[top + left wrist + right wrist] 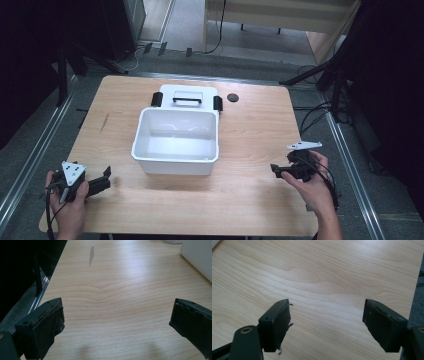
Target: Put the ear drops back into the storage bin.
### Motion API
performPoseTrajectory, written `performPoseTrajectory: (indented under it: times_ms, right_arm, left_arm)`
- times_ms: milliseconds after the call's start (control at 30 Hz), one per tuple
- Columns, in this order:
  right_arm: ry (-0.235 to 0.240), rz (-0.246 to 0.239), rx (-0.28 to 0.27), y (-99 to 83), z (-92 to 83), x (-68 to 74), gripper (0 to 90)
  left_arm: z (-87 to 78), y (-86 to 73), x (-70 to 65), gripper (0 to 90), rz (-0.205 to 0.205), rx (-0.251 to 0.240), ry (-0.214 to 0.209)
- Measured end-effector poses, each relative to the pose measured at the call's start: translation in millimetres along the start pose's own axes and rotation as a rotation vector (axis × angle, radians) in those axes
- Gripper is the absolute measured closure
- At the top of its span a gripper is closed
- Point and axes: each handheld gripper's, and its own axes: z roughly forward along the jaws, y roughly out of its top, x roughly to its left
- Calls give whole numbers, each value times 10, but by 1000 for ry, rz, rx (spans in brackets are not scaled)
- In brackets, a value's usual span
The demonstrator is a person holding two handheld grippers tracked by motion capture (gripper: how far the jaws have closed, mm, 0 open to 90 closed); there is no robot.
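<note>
While a person's hands rest at the near corners of a pale wooden worktop [250, 130], each holds a set of black tongs. An open white plastic bin [176, 141] sits at the centre, its white lid [187, 95] with black handle and latches touching its far side. Both the left tongs [104, 179] and the right tongs [276, 171] stand wide open with nothing between the jaws, well apart from the bin. A small dark disc [232, 97] lies near the lid.
</note>
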Motion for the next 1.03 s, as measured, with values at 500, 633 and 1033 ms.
performPoseTrajectory:
  times_ms: [500,633,1033]
  right_arm:
    - [-71,216,-231,-597,74,-64,0]
    - [-68,251,-315,-759,47,-92,0]
    - [-133,350,-400,-1028,79,-96,0]
  left_arm:
    - [-2,0,2,0,-1,0,-2]
    - [0,0,-1,0,-1,1,-1]
    - [3,0,-8,0,5,1,1]
